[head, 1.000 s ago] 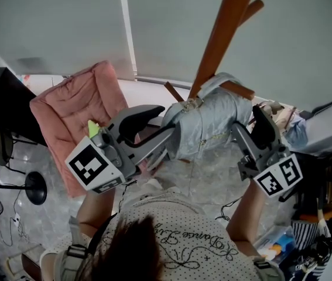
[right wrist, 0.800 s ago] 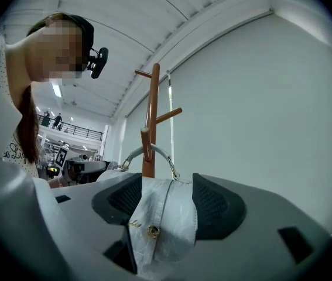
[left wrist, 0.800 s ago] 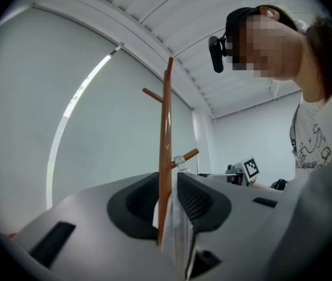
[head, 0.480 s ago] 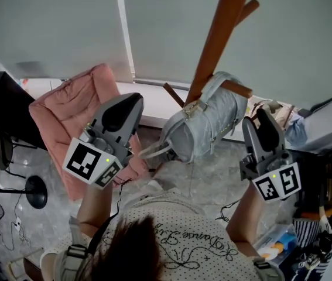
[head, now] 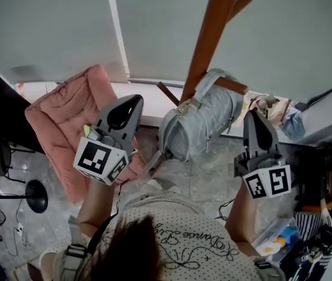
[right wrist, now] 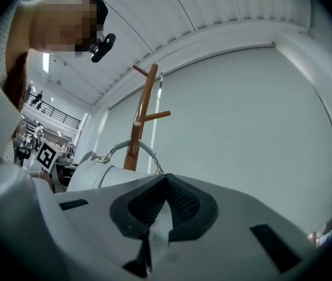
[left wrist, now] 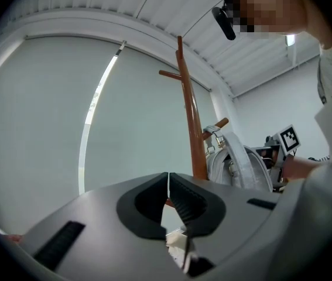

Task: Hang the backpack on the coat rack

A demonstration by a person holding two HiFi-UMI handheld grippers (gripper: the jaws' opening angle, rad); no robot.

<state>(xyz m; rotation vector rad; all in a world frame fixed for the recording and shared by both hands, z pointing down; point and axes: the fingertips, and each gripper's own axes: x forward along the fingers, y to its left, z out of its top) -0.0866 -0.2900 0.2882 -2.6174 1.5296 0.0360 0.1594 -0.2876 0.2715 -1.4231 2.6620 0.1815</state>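
Note:
A pale grey-blue backpack [head: 198,122] hangs by its top loop from a peg of the brown wooden coat rack [head: 206,37]. It also shows in the left gripper view as the backpack [left wrist: 239,168] beside the rack pole [left wrist: 190,122], and in the right gripper view as the backpack [right wrist: 98,174] under its loop. My left gripper [head: 132,101] is left of the bag, shut, nothing between its jaws. My right gripper [head: 255,117] is right of the bag, shut and empty, apart from it.
A pink cushioned chair [head: 66,113] stands at the left behind my left gripper. A black stand [head: 34,195] and desk edge are at the far left. Cluttered shelves and bags [head: 324,215] fill the right side. A window blind [head: 54,22] is straight ahead.
Both grippers let go of the backpack and shut empty. The left one drew back to the left. The bag now hangs free from the peg and has settled lower.

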